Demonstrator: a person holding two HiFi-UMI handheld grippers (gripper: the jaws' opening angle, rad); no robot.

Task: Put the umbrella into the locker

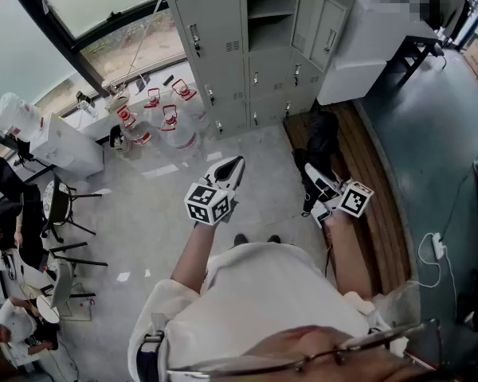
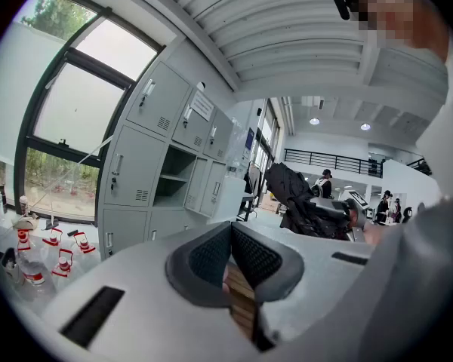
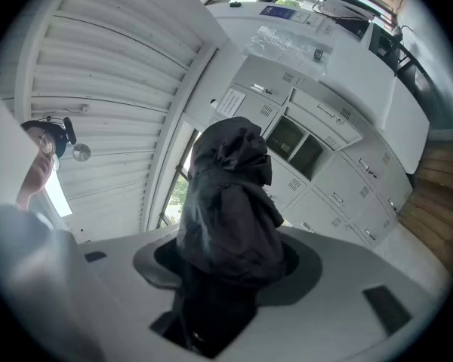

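Note:
A folded black umbrella (image 1: 319, 143) is clamped in my right gripper (image 1: 315, 188), hanging over the wooden floor strip in front of the lockers. In the right gripper view its crumpled canopy (image 3: 230, 202) fills the space between the pads and rises above the right gripper (image 3: 230, 261). The grey locker bank (image 1: 223, 54) stands ahead with one door swung open on an empty shelved compartment (image 1: 271, 14), also seen as dark openings (image 3: 296, 143). My left gripper (image 1: 236, 164) is held level beside it, pad tips touching, nothing in it. From the left gripper (image 2: 230, 231) view the umbrella (image 2: 296, 200) shows at the right.
Several water jugs with red handles (image 1: 163, 124) stand on the floor left of the lockers. A white cabinet (image 1: 366, 50) sits to the right of them. A wooden floor strip (image 1: 378, 213) runs under the right gripper. People sit at tables (image 1: 12, 213) far left. A power strip (image 1: 438, 245) lies at the right.

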